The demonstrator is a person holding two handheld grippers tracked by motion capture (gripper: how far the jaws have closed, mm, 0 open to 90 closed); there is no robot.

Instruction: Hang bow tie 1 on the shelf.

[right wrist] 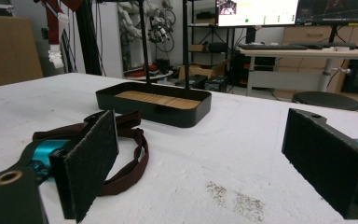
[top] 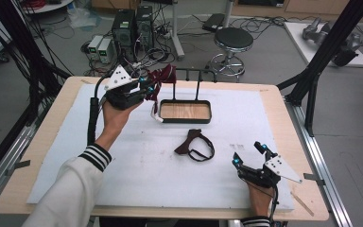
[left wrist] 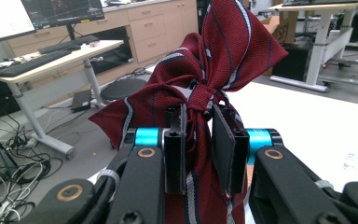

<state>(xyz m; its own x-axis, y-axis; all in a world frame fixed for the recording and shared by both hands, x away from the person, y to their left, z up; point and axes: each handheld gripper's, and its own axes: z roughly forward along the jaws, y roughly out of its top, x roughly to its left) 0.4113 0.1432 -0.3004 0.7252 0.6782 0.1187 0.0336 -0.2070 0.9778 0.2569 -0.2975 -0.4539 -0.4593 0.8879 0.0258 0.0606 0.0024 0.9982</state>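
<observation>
Your left hand-held gripper (top: 147,90) is at about 10 o'clock on the bench (top: 47,118), just left of the black tray stand (top: 185,111). It is closed on a dark red striped bow tie (top: 163,78). In the left gripper view the two pads clamp the knot area of this bow tie (left wrist: 205,88): one wing spreads upward toward 12 to 1 o'clock, the other goes out toward 9 o'clock, and the fabric continues down between the jaws. So the long axis of the bow tie stands nearly along the jaws, not across them. In the high view the bow tie is lifted off the white foam mat (top: 123,189), close to the rail (top: 196,71) of the stand, and a white clip (top: 157,118) on its strap hangs beside the left edge of the tray.

A second bow tie (top: 194,145), dark maroon with a black strap, lies flat on the mat near the centre, just below the tray. Its long axis runs from about 7 o'clock to 1 o'clock, and the strap loop curls toward 4 o'clock.

Your right hand-held gripper (top: 250,155) rests on the mat at about 4 o'clock with its jaws wide apart and nothing between them. In the right gripper view the strap (right wrist: 126,163) of the lying bow tie is just behind the left pad (right wrist: 91,163), and the tray (right wrist: 154,105) is farther ahead.
</observation>
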